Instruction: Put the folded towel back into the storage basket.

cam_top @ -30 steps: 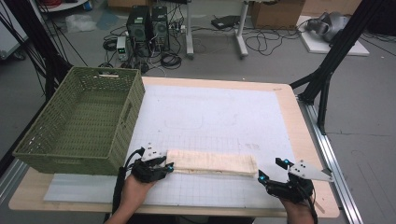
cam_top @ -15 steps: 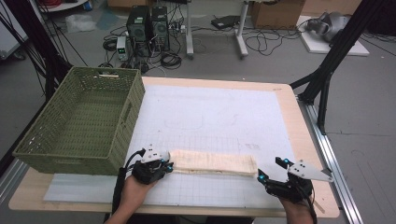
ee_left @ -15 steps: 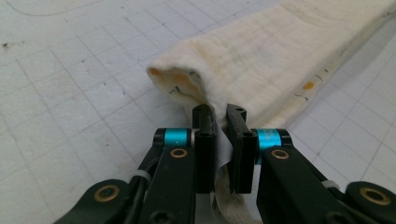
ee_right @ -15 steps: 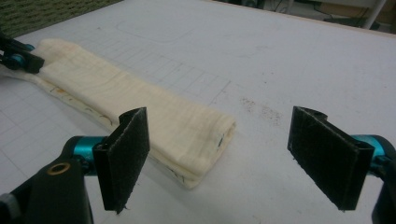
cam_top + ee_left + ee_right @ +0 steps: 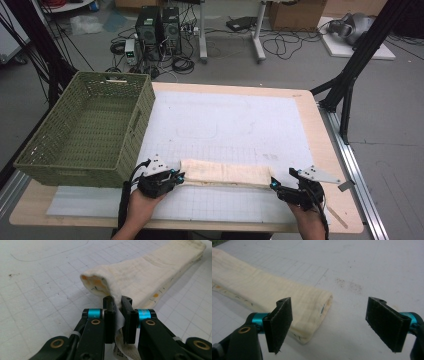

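- Folded cream cloth [image 5: 226, 174]: lies flat along near edge of white mat [image 5: 235, 125].
- Left gripper [image 5: 176, 176]: jaws clamped on cloth's left end.
- Right gripper [image 5: 274, 185]: jaws spread wide at cloth's right end.

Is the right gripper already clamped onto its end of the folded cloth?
No: in the right gripper view the right gripper stands wide open, and the cloth lies between and behind its jaws, ungripped.
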Tool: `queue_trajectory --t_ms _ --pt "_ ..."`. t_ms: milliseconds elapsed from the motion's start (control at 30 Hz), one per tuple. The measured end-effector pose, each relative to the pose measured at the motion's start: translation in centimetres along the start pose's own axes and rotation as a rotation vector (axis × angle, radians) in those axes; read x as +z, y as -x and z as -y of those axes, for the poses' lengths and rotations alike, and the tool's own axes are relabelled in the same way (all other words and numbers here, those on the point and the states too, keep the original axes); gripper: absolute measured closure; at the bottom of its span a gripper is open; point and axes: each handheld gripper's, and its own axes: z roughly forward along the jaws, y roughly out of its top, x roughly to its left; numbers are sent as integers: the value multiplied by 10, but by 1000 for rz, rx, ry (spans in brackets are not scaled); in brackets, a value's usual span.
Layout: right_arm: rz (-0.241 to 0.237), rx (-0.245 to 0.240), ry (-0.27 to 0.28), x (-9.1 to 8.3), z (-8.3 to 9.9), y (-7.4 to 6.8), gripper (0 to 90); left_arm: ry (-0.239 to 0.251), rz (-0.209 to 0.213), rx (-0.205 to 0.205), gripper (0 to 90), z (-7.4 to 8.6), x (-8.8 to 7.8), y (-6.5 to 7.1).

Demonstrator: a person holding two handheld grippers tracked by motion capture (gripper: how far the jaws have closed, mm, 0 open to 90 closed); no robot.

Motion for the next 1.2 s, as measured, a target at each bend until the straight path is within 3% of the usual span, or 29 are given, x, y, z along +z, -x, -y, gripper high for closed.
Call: queue_trajectory --t_ms 267,633,733,1000,1067,1200 --pt "1 12 -2 5 0 -2 273 9 4 1 820 0 -2 0" --pt "9 -10 -86 21 4 -9 293 7 2 5 819 0 -2 0" --pt "9 -24 -127 26 5 -12 346 11 1 4 819 0 -2 0" --pt "-2 -22 -136 25 5 -14 401 13 -1 9 819 1 -3 0" --pt "-25 -13 -141 25 5 -13 466 12 -3 11 819 1 -3 0" --pt "-39 0 -144 25 5 -14 514 16 -5 14 819 1 -4 0"
